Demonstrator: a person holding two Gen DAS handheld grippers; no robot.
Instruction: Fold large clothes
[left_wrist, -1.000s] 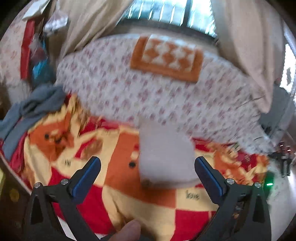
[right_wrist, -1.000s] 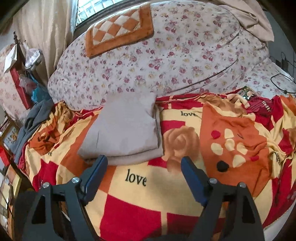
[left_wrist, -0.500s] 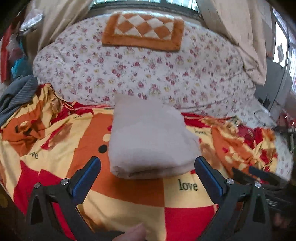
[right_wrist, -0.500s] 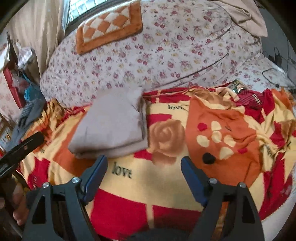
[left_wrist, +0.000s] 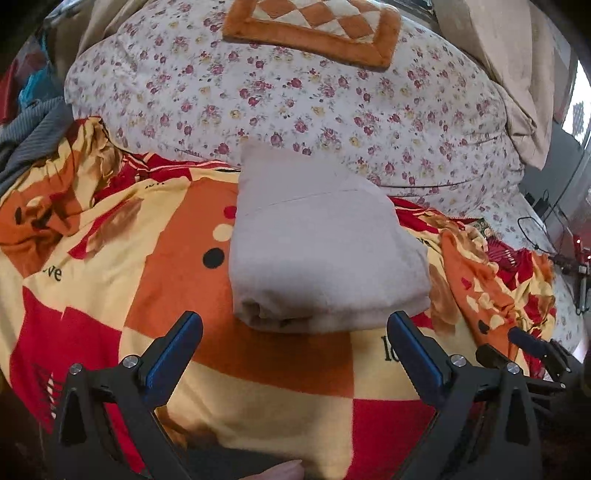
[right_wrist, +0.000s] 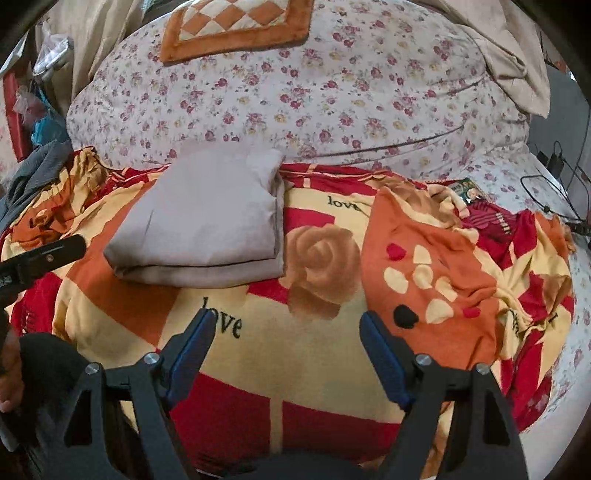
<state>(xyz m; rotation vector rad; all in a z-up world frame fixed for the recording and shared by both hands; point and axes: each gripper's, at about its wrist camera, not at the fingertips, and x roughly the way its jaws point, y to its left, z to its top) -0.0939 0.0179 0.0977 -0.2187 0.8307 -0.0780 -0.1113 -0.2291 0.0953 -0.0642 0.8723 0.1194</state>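
With my left gripper (left_wrist: 291, 330) and right gripper (right_wrist: 286, 330) both released and empty, I judge the grey garment (left_wrist: 317, 251) seemingly fully folded, so I'd only square its edges gently.

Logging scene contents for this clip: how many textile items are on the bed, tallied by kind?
Folded grey garment: 1
Red-orange-yellow patterned blanket: 1
Floral quilt: 1
Orange checkered cushion: 1
Crumpled dark grey garment: 1
Total: 5
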